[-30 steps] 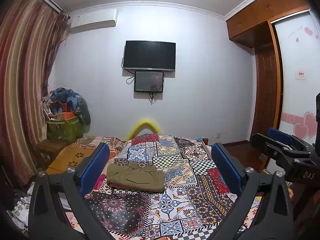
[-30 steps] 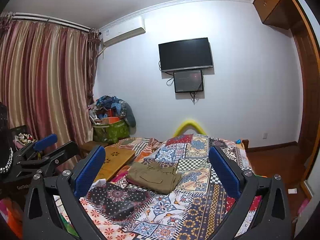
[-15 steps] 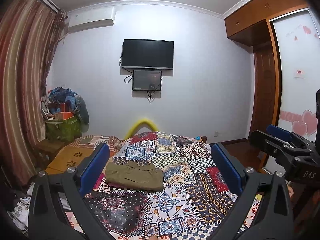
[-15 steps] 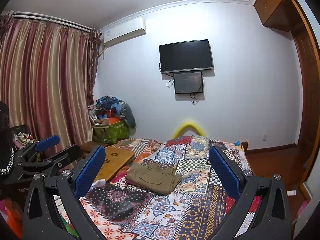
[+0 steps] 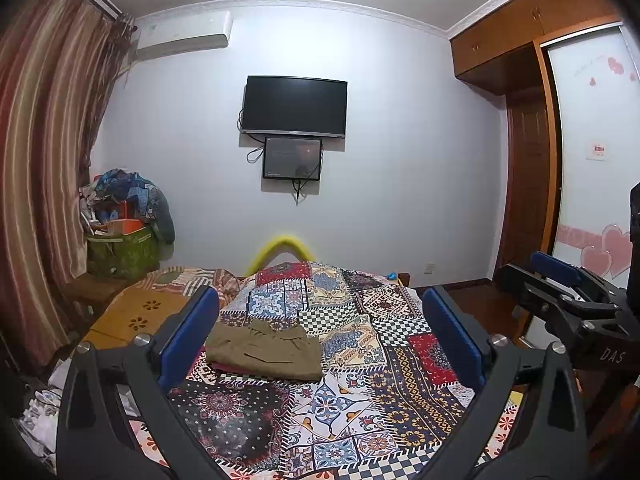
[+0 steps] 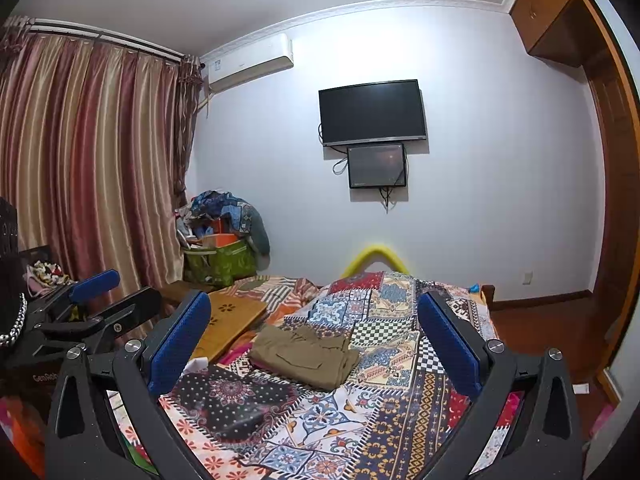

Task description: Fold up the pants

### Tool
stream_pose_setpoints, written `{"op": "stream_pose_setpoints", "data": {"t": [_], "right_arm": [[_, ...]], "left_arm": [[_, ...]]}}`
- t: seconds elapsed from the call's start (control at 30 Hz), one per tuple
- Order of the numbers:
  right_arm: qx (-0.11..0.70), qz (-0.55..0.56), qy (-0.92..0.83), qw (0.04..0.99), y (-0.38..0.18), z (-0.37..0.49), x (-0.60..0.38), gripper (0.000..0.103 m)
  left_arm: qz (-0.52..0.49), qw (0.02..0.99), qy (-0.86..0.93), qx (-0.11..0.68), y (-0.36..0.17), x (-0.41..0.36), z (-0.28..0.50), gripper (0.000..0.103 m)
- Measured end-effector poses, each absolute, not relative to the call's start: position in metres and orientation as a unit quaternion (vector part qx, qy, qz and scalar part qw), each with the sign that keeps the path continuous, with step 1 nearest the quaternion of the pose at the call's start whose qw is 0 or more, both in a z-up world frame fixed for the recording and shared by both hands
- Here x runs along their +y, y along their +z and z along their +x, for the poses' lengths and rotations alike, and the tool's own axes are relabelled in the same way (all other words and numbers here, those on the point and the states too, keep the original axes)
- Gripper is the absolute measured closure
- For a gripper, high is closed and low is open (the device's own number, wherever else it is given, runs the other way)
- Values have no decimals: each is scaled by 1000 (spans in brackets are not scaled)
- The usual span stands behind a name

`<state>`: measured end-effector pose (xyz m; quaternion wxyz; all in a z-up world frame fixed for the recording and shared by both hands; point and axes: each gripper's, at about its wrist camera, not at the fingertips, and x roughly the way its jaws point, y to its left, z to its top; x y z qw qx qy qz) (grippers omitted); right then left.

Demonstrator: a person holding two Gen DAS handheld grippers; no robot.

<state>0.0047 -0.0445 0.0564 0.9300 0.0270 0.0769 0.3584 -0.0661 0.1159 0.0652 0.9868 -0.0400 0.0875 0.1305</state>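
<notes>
Overall change: hardly any since a second ago; both cameras have tipped up by a trace, so the wall screens sit slightly lower in view, and the pants lie in the same folded bundle on the same patch of bed.
Pants (image 5: 266, 350): olive-brown, folded into a compact rectangle, flat on the patchwork bedspread (image 5: 360, 360) toward its left side; a strip of dark red cloth shows under the near edge. In the right wrist view the bundle (image 6: 306, 356) sits just beyond a dark floral panel.
Left gripper (image 5: 320, 336): held above the near end of the bed, blue pads spread wide, nothing between them, well clear of the pants as before.
Right gripper (image 6: 314, 344): likewise spread wide and empty, raised over the bed's near end, not touching the cloth.
Each seen from the other: the right gripper shows at the right edge of the left view (image 5: 568, 300); the left one at the left edge of the right view (image 6: 92, 304).
Readable writing: "DAS" in pale letters on the right gripper's black body; "GenRob", cut off, on the left gripper's body. A label on the air conditioner (image 6: 250, 64) is too small to read.
Wall: a dark television (image 5: 294, 106) with a smaller screen (image 5: 292, 158) mounted just below it.
Left of bed: striped curtains (image 6: 88, 168) and a green bin piled with clothes (image 6: 220, 260).
</notes>
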Motion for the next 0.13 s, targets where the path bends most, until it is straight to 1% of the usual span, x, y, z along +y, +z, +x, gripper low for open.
{"op": "stream_pose_setpoints", "data": {"t": [0.13], "right_arm": [[82,29,359,929,55,8,-45,0]], "left_arm": [[-42,986,131,91,64,118,-64,0]]}}
